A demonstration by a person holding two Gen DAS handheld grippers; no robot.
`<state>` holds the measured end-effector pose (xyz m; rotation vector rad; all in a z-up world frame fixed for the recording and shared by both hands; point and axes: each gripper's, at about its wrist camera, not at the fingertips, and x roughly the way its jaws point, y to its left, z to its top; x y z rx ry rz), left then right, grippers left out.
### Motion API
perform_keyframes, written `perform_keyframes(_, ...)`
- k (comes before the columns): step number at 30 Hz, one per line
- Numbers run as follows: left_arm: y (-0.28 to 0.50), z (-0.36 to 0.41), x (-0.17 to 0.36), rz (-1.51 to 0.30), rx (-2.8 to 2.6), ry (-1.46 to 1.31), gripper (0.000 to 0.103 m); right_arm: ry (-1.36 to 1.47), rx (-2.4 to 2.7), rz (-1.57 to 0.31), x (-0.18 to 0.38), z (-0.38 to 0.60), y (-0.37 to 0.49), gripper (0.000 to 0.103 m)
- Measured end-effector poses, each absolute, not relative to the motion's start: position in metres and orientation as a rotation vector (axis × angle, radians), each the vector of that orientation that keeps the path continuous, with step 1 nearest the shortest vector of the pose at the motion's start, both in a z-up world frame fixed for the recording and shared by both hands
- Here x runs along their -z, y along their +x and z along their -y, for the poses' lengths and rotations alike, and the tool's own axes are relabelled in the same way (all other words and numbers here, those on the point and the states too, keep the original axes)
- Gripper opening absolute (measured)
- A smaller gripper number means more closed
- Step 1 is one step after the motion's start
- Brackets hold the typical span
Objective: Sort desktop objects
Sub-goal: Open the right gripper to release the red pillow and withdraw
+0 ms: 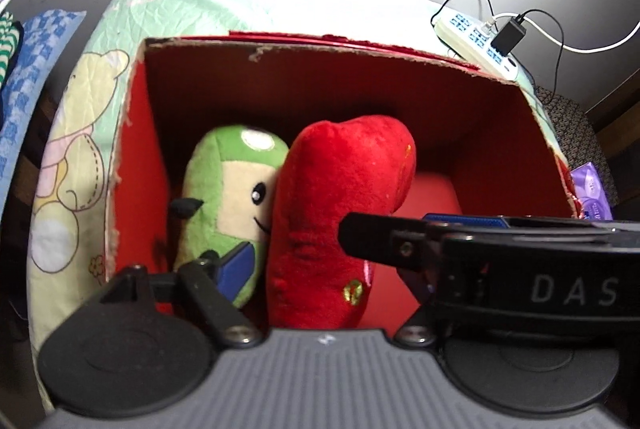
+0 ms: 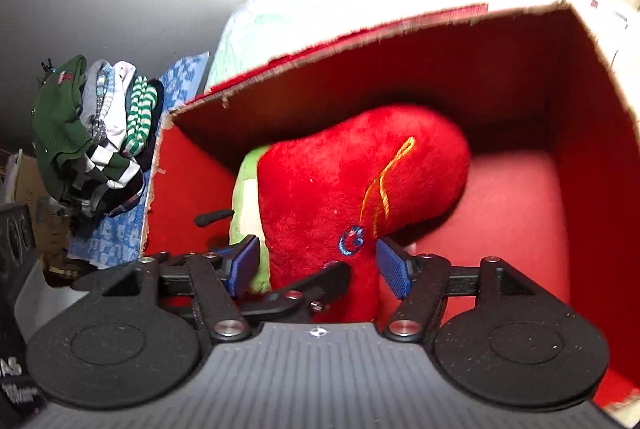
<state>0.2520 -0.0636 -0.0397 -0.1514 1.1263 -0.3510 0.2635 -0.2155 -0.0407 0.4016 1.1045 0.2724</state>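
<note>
A red plush toy (image 1: 340,205) and a green plush toy (image 1: 232,197) with a face stand side by side inside a red cardboard box (image 1: 360,81). My left gripper (image 1: 324,269) is open above the box, its blue left pad against the green toy; its right finger is hidden behind the other gripper's black body (image 1: 520,269). In the right wrist view the red plush (image 2: 352,189) fills the box (image 2: 520,77). My right gripper (image 2: 316,265) is open, its blue pads on either side of the red plush's lower end. The green toy (image 2: 246,205) peeks out at its left.
The box sits on a pale green cartoon-print cloth (image 1: 84,117). A white power strip (image 1: 476,37) with a black plug lies behind the box at right. A purple pack (image 1: 592,193) lies at right. A pile of folded clothes (image 2: 96,137) lies left of the box.
</note>
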Motion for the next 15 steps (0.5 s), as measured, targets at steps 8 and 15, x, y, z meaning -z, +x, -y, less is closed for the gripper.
perform_keyframes(8, 0.221, 0.068, 0.011, -0.994, 0.340, -0.089, 0.096, 0.406, -0.257, -0.983, 0.019, 0.223, 0.234, 0.068)
perform_keyframes(15, 0.195, 0.070, -0.007, -0.920, 0.267, -0.031, 0.097, 0.393, -0.167, -0.917, 0.008, 0.229, 0.208, 0.070)
